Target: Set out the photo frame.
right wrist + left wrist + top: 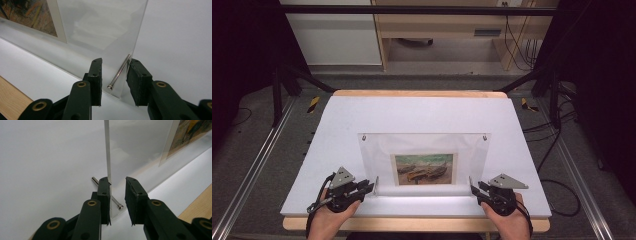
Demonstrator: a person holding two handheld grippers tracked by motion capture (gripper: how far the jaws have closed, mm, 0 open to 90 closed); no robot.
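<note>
Both grippers at the acrylic picture frame's lower corners

The acrylic frame (424, 159) stood upright on the white table (422, 112); the left gripper (117, 185) and right gripper (114, 65) gaped narrowly around its bottom corners, gripping nothing.

Right claw (113, 82): jaws parted, rising from the bottom edge, set either side of the lower corner of a clear acrylic frame (105, 27). The frame stands upright on the white worktop (180, 37). A slim metal pin (120, 71) passes through the frame at that corner and lies between the jaws, its rounded head toward the camera; its far end sits just beside the tip of the jaw seen at the right. Whether either jaw touches the panel cannot be told. A painted print (27, 12) with a pale border shows inside the frame at upper left. A strip of bare wood edge (12, 96) shows at lower left.
</note>
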